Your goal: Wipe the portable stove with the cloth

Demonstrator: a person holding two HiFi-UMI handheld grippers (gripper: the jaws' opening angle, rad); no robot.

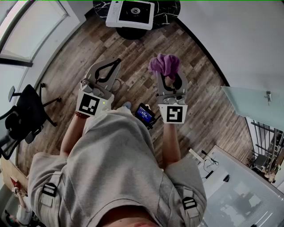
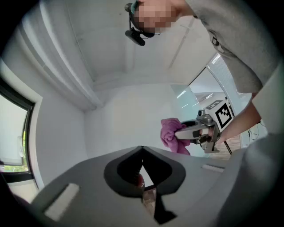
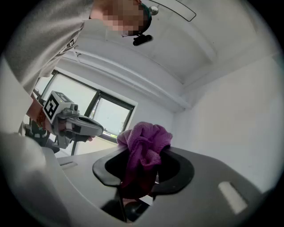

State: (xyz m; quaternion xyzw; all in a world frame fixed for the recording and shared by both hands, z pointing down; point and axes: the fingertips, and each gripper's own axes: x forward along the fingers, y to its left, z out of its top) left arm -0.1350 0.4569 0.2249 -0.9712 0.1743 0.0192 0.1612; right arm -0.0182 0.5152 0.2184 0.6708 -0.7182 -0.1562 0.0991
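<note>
The portable stove (image 1: 130, 13), white with a dark round burner, sits on a small dark round table (image 1: 168, 9) at the far end of the floor, well ahead of both grippers. My right gripper (image 1: 169, 72) is shut on a bunched purple cloth (image 1: 164, 64), which bulges out beyond the jaw tips. The right gripper view shows the cloth (image 3: 144, 144) pinched between the jaws and hanging down inside them. My left gripper (image 1: 117, 61) is held level beside it, shut with nothing in it; its jaws (image 2: 142, 150) meet at the tip. Both grippers are in mid-air above the wooden floor.
A black office chair (image 1: 24, 116) stands at the left. A small device with a blue screen (image 1: 145, 114) sits low between the arms. A glass panel (image 1: 254, 105) and a white desk (image 1: 242, 188) lie at the right. A window (image 3: 108, 119) is behind the left gripper (image 3: 84, 127).
</note>
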